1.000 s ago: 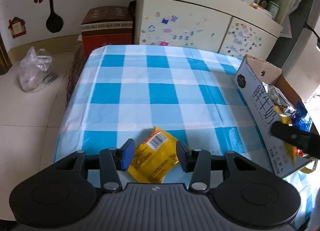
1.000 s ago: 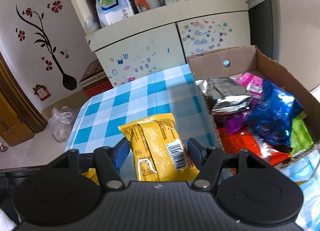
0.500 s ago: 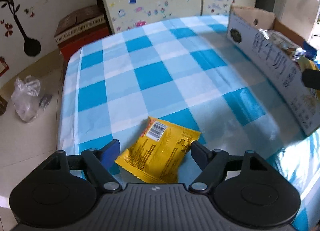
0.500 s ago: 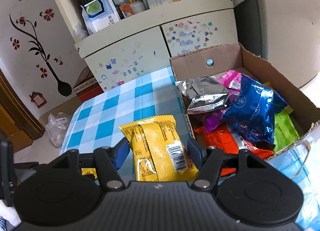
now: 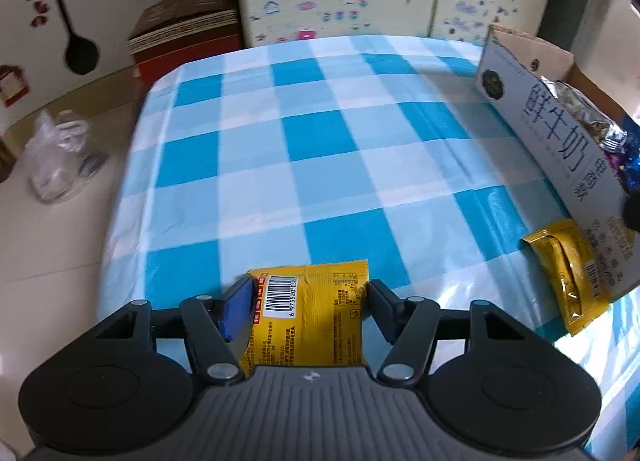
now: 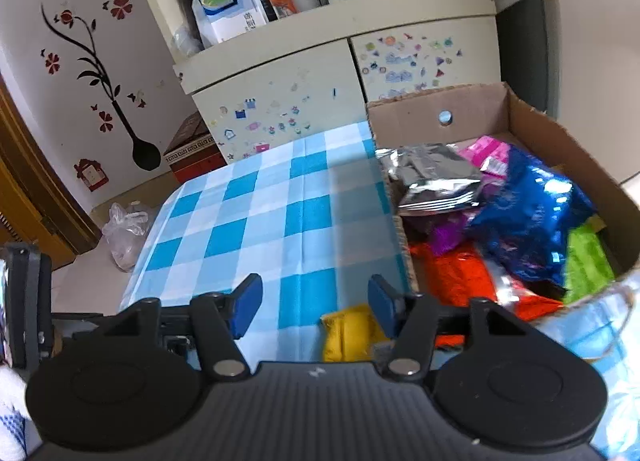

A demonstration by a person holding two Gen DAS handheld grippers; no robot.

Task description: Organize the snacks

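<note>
A yellow snack packet [image 5: 316,317] with a barcode lies on the blue checked tablecloth [image 5: 320,141] near its front edge. My left gripper [image 5: 306,297] is closing on it, and both pads touch its sides. My right gripper [image 6: 314,297] hovers over the cloth just left of the cardboard box [image 6: 532,117]; its jaws are closing with nothing between them. A second yellow packet [image 6: 348,333] lies below the right finger, on the cloth against the box's outer wall [image 5: 560,133], and shows as the yellow packet [image 5: 568,273] in the left wrist view. The box holds several foil snack bags [image 6: 528,213].
Behind the table stands a cream cabinet [image 6: 288,101] with stickers and a cluttered top. On the floor to the left are a red-brown carton [image 5: 188,37] and a plastic bag [image 5: 60,157]. The table's left edge [image 5: 120,197] drops to the floor.
My left gripper sank, opened wide, then closed onto the yellow packet on the cloth. My right gripper let go of its yellow packet, which now lies on the cloth outside the box.
</note>
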